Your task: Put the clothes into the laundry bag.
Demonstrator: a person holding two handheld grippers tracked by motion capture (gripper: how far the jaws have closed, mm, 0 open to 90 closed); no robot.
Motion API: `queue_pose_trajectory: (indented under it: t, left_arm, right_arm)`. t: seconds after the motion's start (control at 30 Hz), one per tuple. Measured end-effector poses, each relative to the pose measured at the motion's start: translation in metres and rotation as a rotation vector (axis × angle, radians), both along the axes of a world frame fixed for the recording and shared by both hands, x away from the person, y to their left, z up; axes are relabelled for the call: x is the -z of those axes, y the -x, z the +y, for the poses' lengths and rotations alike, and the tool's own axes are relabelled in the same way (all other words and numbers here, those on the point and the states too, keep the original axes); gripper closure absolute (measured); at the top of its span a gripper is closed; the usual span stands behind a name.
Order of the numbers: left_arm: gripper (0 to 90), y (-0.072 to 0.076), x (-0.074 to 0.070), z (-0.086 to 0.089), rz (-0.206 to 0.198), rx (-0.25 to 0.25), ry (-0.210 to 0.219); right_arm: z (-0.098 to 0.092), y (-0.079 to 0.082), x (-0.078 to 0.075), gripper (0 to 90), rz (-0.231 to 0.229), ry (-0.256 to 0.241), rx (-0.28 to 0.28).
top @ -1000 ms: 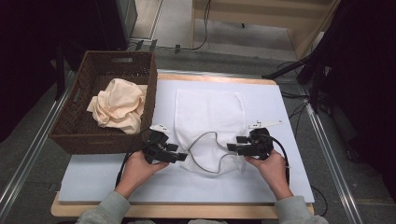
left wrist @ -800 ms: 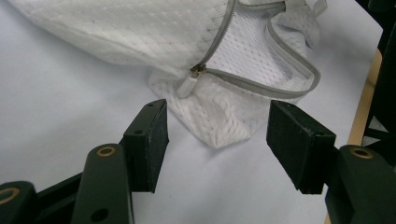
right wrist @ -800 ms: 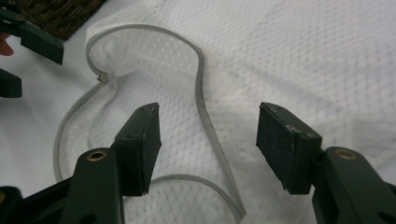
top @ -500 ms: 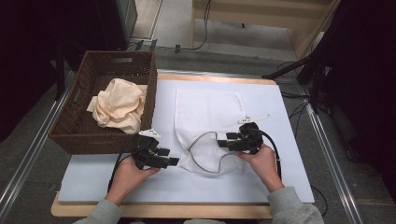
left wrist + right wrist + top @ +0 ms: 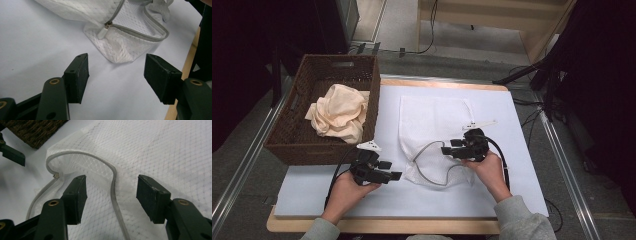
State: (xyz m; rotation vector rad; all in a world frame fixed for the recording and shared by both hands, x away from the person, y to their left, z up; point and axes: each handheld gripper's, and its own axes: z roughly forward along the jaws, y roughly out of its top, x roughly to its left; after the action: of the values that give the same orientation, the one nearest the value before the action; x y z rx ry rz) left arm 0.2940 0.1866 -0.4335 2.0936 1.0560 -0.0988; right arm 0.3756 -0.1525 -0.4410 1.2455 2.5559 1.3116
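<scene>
Straddling mesh bag (image 5: pixel 155 152) zipper edge: right tool (image 5: pixel 111 192) wide, empty | left tool (image 5: pixel 116 75) wide, empty, beside corner

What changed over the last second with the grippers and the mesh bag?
The left gripper drew back off the mesh bag toward the table's near left; its fingers are open, short of the bag's corner. The right gripper slid left over the zipper, open. Bag, basket and cloth stayed put.

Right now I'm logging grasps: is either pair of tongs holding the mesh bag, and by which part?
Nothing is held. The left tongs gape short of the mesh bag; the right tongs gape over its zipper edge.
</scene>
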Motion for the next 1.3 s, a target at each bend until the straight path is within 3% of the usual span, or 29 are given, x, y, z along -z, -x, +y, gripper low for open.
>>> queue_pose_trajectory:
  t: [0.33,0.63,0.87,0.97,1.23,1.3]
  left_arm:
    - [37.2,0.005,0.002,0.003,0.0,-0.019,0.0]
    - [37.4,0.006,0.001,0.004,-0.009,-0.024,0.0]
    - [37.7,0.007,0.0,0.003,-0.017,-0.011,-0.003]
    - [37.8,0.007,-0.001,0.002,-0.021,-0.009,0.003]
    - [38.0,0.007,-0.002,0.002,-0.026,-0.004,0.007]
    - [38.2,0.007,-0.002,0.001,-0.025,0.002,0.009]
  right_arm:
    - [0.013,-0.009,0.005,42.3,0.006,0.02,-0.004]
    - [0.032,-0.021,0.019,48.1,0.016,0.071,0.001]
    - [0.035,-0.024,0.021,75.7,0.041,0.086,0.016]
    - [0.034,-0.025,0.019,84.2,0.044,0.084,0.035]
    - [0.03,-0.025,0.0,86.6,-0.034,0.068,0.052]
    - [0.026,-0.024,-0.011,86.7,-0.053,0.039,0.065]
